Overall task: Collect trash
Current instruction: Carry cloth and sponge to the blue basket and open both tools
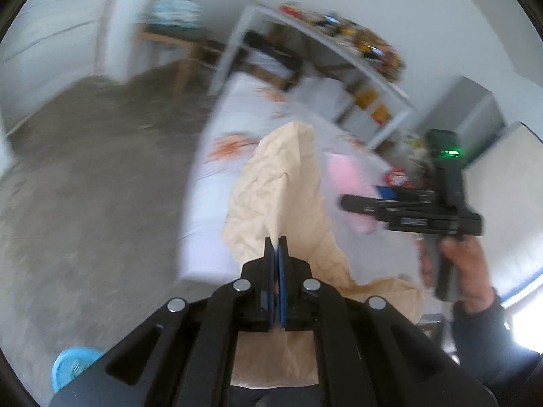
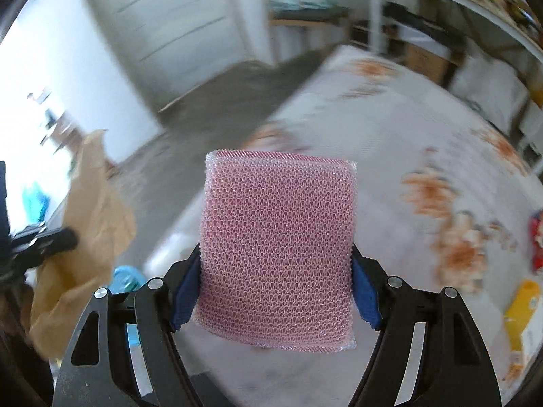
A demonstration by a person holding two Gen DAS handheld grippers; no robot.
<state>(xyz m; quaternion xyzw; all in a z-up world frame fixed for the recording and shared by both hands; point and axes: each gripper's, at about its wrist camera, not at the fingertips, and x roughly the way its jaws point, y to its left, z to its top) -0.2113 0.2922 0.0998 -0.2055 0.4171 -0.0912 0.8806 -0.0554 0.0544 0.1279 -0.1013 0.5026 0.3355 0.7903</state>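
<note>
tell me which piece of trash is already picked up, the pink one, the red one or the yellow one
The pink mesh sponge: it sits between the right tool's blue pads, lifted off the bed. The red wrapper and yellow packet lie on the floral bedsheet.

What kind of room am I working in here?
Probably a bedroom: a bed with a flower-print sheet, a cluttered white shelf along the wall, and a small wooden table beyond it.

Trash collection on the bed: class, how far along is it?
Done: nothing visibly bagged. In hand: the left gripper pinches the brown paper bag; the right gripper clamps a pink mesh sponge. Left: a red wrapper and a yellow packet lie on the bed.
</note>
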